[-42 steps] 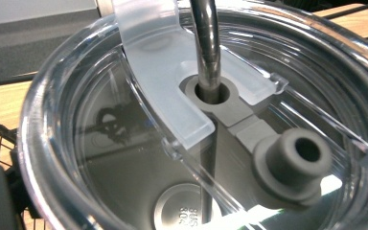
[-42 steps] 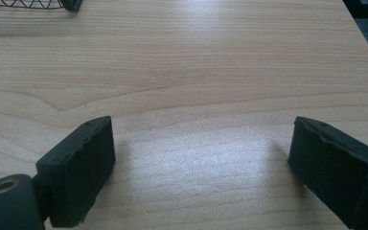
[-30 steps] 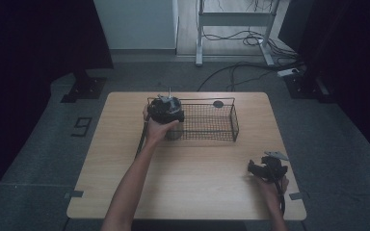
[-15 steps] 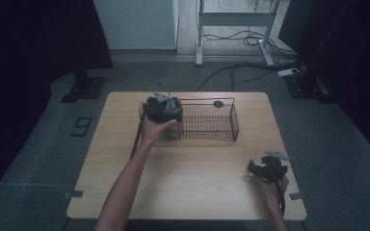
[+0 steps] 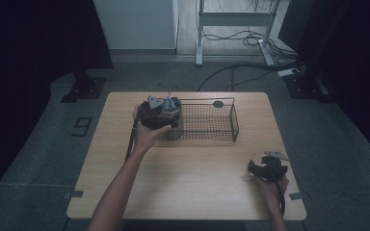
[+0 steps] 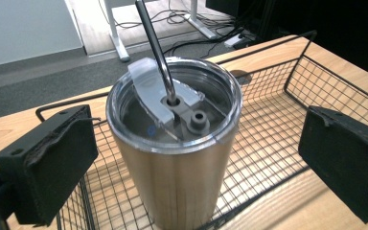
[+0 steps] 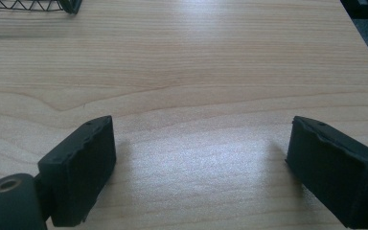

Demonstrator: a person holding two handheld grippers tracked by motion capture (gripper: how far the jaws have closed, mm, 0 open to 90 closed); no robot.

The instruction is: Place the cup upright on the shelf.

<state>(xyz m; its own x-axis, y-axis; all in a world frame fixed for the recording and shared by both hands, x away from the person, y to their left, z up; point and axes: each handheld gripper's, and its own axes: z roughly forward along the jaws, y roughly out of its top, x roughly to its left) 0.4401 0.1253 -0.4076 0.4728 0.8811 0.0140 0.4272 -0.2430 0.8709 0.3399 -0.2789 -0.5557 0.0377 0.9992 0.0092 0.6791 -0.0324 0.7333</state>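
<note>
steel tumbler (image 6: 175, 158) in wire basket (image 6: 278, 139) | rigid, slick, top-heavy with straw (image 6: 154, 48) | left gripper (image 6: 187, 167) jaws spread, grab mid-body | right gripper (image 7: 199, 167) jaws spread, idle over bench (image 7: 196, 72)

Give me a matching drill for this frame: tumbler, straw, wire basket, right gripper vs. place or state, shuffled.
Things:
1. tumbler
2. straw
3. wire basket
4. right gripper

Places or states:
A. black mesh, on the far half of the table
B. open, low over bare wood at the near right
C. upright in the basket's left end, between the open left gripper fingers
D. metal, sticking up through the lid

Pairs: 1-C, 2-D, 3-A, 4-B
</note>
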